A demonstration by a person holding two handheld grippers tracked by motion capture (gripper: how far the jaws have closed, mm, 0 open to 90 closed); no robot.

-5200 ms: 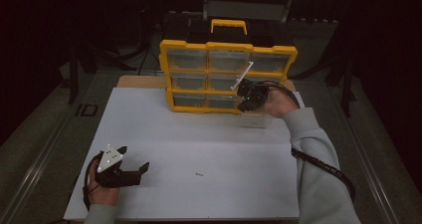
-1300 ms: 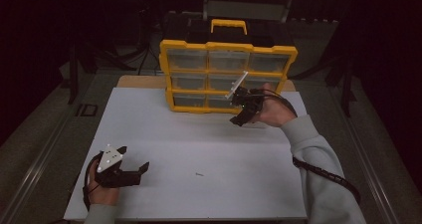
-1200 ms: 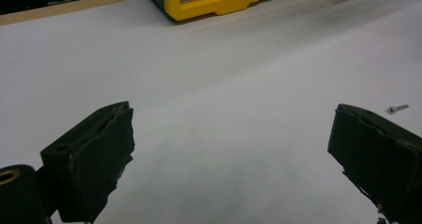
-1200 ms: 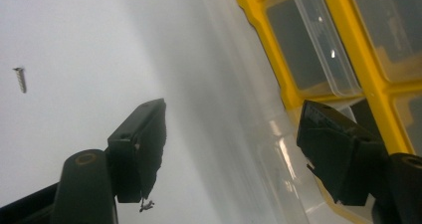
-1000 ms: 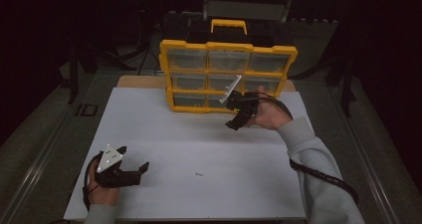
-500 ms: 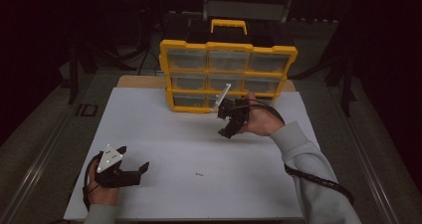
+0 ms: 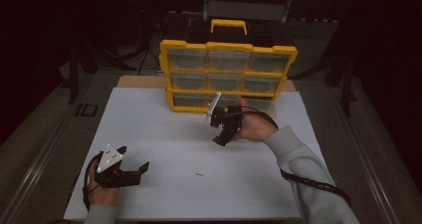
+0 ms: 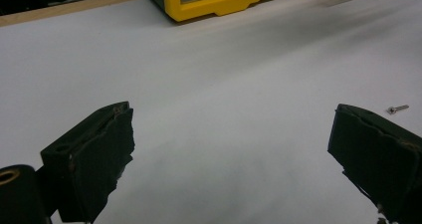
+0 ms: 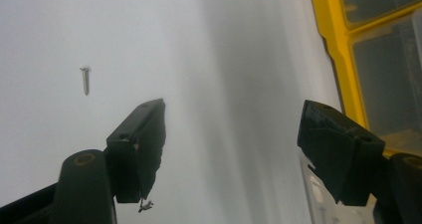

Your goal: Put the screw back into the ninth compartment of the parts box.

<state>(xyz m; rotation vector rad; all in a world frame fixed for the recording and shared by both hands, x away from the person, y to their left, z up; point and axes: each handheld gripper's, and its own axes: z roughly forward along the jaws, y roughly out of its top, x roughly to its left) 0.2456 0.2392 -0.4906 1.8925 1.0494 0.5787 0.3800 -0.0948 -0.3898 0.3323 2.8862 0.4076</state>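
White table (image 7: 149,114), dark room. My right gripper (image 7: 221,134), jaws wide and empty, points toward the screw (image 7: 199,173) lying loose near the front edge; my left gripper (image 7: 130,172), open, rests at the front-left corner.

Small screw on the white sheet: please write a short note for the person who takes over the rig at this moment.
Right gripper: open, empty, above the sheet in front of the yellow drawer organizer.
Left gripper: open, empty, low at the near left of the white sheet.
Screw: lying loose on the sheet between the two grippers.
Done: nothing gripped yet.
Left: pick up the screw, probably with the right gripper.
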